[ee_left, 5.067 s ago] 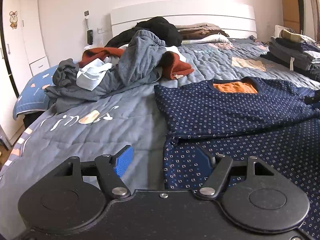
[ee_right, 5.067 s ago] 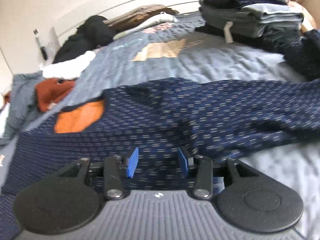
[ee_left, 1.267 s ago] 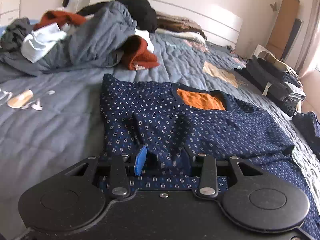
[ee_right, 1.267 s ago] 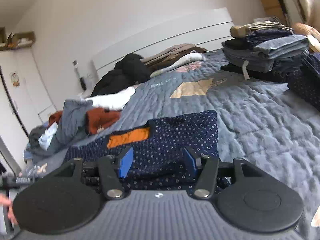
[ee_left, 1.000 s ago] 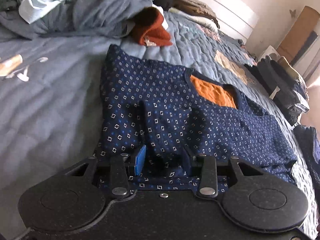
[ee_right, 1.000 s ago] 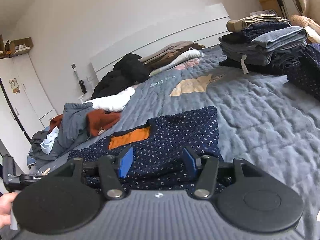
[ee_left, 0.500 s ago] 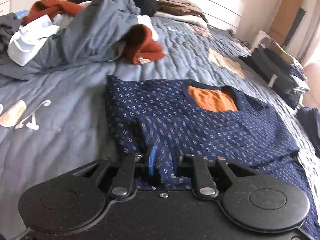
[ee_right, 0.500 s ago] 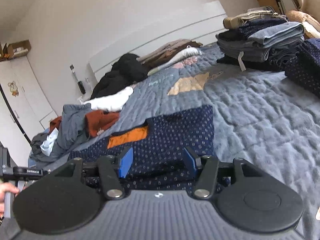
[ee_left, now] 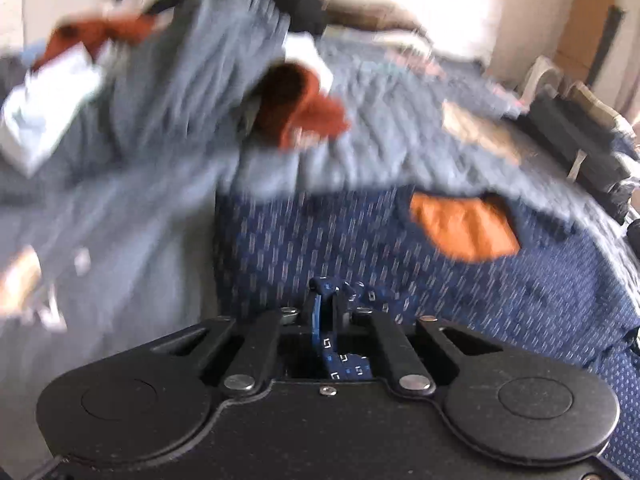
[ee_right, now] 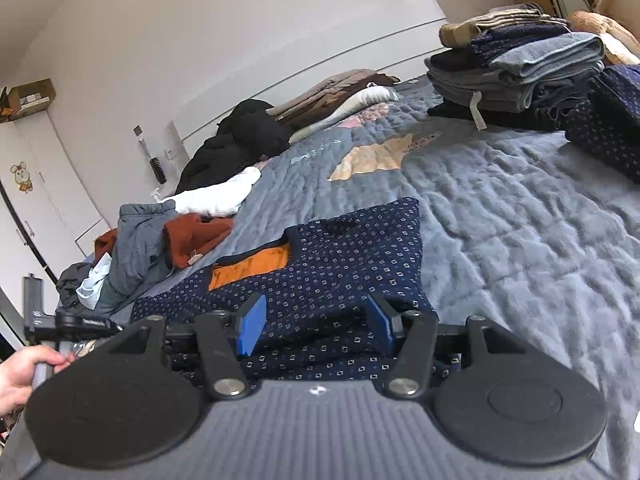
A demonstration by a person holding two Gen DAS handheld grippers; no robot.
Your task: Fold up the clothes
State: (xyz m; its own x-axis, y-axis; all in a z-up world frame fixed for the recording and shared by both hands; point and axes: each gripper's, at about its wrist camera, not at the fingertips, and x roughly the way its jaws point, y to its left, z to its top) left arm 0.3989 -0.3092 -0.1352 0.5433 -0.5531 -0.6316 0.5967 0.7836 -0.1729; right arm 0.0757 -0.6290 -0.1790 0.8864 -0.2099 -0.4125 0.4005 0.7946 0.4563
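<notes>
A: Garment position? The navy patterned top [ee_right: 332, 268] lies flat on the grey-blue quilt [ee_right: 520, 220], near its front edge. In the right wrist view its orange-lined neckline [ee_right: 256, 266] faces up and to the left, toward the headboard [ee_right: 320, 64]; the long axis runs from that collar down to the hem under the tools

B: Left gripper [ee_left: 330, 300]?

A: Jaws pressed together, pinching a fold of the navy top. A strip of the patterned cloth stands up between the blue pads [ee_left: 317, 312] and trails back toward the tool body

B: Right gripper [ee_right: 316, 322]?

A: Jaws spread, roughly halfway. The lower part of the top lies between and under the pads, but nothing is pinched

B: What does each view add?

A: The left wrist view is motion-blurred; only it shows the pinch, and the heap of unfolded clothes [ee_left: 168, 88] looms large just beyond the top. The right wrist view is sharp: it shows the folded stack [ee_right: 516, 76] far right on the quilt, a white wardrobe [ee_right: 36, 184] at left, and a hand [ee_right: 20, 376] gripping the other tool's handle at lower left

B: Top versus heap?

A: Near but apart, quilt between them
</notes>
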